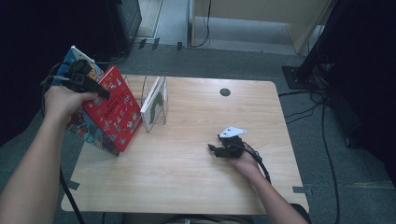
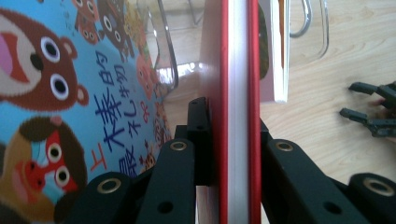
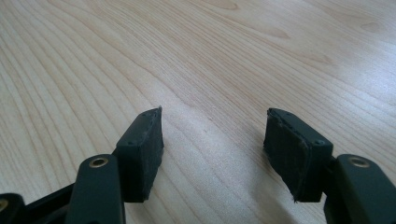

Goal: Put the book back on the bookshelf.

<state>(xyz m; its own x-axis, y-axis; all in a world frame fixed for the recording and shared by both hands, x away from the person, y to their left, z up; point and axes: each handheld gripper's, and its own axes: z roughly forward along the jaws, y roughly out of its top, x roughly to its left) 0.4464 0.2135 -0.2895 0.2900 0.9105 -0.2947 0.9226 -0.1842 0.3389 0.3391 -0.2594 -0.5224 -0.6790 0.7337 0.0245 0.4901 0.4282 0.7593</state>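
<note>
Red book pinched at its top edge by left gripper, held tilted at table's left edge beside blue book, prob. headed for clear rack w/ white book. Right gripper spread, idle on table.

The high view is dim with near-black upper corners, while both gripper views are bright and sharp, the desk evenly lit with soft shadows.

Bare tabletop beside book rack
</note>
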